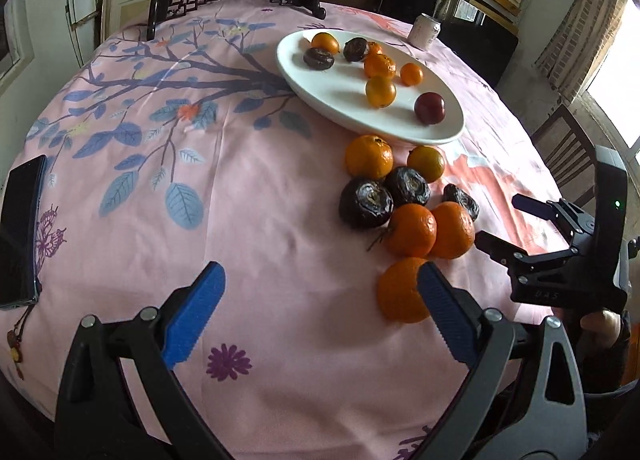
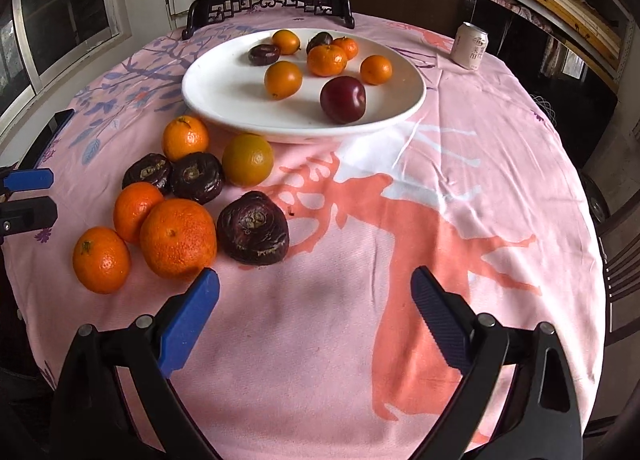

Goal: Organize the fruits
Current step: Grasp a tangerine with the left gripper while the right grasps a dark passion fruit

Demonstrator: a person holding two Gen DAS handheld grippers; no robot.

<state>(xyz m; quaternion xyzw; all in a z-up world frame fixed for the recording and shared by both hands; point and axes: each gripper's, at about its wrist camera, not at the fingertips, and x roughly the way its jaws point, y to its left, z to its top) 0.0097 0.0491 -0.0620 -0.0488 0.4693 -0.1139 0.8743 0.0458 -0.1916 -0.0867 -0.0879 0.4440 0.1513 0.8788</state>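
Observation:
A white oval plate on the pink tablecloth holds several oranges, a red plum and two dark wrinkled fruits. In front of it lies a loose cluster of oranges and dark fruits. My left gripper is open and empty; its right finger overlaps the nearest orange. My right gripper is open and empty just right of the cluster; it also shows in the left wrist view.
A drink can stands at the far right of the table. A black phone lies at the left edge. A dark carved stand sits behind the plate. Chairs stand to the right.

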